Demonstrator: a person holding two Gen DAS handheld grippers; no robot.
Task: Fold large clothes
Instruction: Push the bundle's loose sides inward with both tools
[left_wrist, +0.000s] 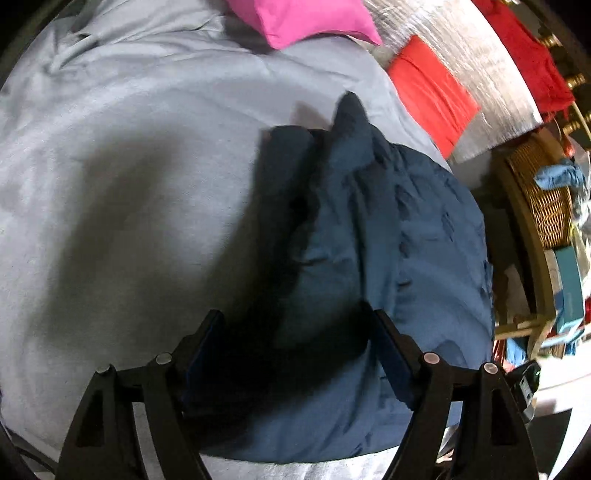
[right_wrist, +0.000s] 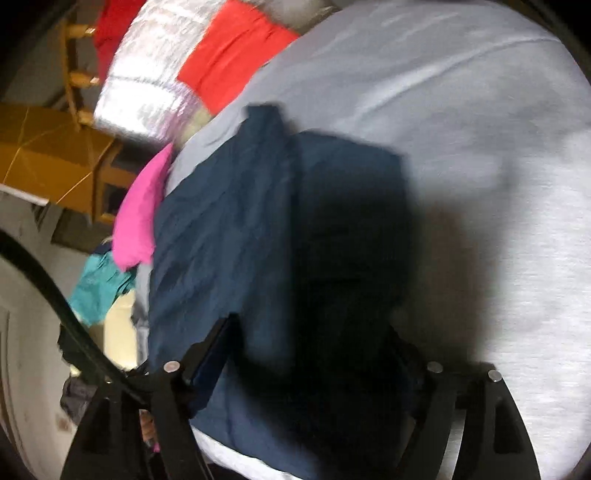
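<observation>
Left wrist view: grey bedsheet (left_wrist: 129, 155), navy garment (left_wrist: 388, 240) bunched near right edge, wide bare sheet left; left gripper (left_wrist: 295, 332) and right gripper (right_wrist: 314, 339) jaws apart, gripping nothing

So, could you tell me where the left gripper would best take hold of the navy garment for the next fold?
Probably the navy garment is best gripped at its thick folded edge, just ahead of the open left gripper, coming in from the near side. That ridge stands raised off the grey sheet, so the fingers could straddle it.
</observation>
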